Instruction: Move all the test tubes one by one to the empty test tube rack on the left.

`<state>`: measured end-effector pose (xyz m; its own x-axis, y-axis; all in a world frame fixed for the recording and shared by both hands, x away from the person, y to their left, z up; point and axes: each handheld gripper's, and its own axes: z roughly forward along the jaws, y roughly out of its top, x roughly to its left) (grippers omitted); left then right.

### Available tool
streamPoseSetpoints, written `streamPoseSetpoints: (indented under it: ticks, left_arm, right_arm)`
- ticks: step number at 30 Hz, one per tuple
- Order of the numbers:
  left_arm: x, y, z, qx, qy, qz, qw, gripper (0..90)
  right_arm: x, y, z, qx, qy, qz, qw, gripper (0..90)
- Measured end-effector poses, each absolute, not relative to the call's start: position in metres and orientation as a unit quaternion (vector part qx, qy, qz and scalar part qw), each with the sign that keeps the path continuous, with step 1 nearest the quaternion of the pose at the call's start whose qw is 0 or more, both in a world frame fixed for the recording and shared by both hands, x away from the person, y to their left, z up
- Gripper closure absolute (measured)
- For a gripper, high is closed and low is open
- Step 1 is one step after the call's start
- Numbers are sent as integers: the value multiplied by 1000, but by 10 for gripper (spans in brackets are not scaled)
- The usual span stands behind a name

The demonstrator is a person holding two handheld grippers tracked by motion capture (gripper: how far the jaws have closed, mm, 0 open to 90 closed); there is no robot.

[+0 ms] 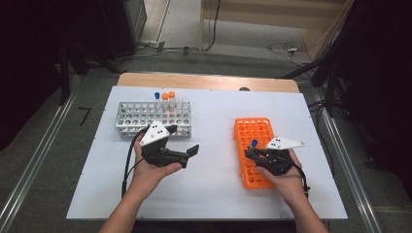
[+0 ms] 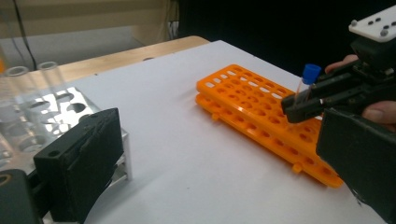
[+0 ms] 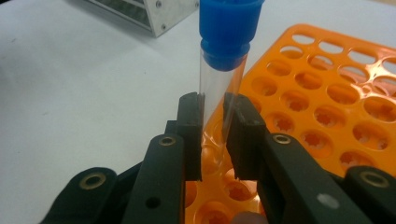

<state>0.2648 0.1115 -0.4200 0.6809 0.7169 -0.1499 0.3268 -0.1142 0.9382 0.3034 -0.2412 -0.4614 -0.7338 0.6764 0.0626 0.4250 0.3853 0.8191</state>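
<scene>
The right gripper [image 3: 212, 140] has its fingers [image 3: 190, 135] clamped on a blue-capped test tube [image 3: 222, 70], holding it upright over the near-left part of the orange tube rack [image 1: 260, 131]. The grip sits on the clear wall a little below the cap, which looks like the sensible place: high enough to leave the lower length free to go into a hole, low enough that the cap is not what bears the load. The tube looks light, thin-walled and stiff, and its smooth round wall is likely to be slippery between flat pads, so a firm but not crushing squeeze suits it; whether it is glass or plastic cannot be told, so treat it as breakable.

The left gripper [image 1: 182, 148] is released, fingers spread wide with nothing between them, held over the white table [image 1: 214, 189] just in front of the metal tube rack [image 1: 145, 119]. That rack carries another blue-capped tube [image 1: 157, 97] and two orange-capped tubes [image 1: 168, 98] at its far side.

The orange rack lies flat with many open holes around the held tube, so nothing blocks a straight descent; the left gripper is well apart from it
</scene>
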Motion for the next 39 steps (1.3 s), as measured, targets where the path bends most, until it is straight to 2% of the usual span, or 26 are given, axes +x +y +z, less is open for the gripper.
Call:
streamPoseSetpoints:
  ticks: [9,17,24,26,29,39]
  left_arm:
    - [260,94,-419,738,336,152,566,24]
    - [253,78,-416,744,308,132,578,75]
    - [249,63,-419,753,286,105,583,209]
    - [248,59,-420,755,279,101,585,258]
    - [246,54,-421,757,263,98,590,388]
    - [242,41,-426,769,232,88,590,598]
  right_arm:
    - [293,-247,-446,323,805,476,149,746]
    - [283,-231,-441,294,815,486,118,746]
    - [274,-211,-442,269,825,489,92,746]
    - [270,-204,-442,262,828,488,86,746]
    - [266,-196,-443,250,834,486,79,746]
    - [255,-177,-443,223,844,485,57,746]
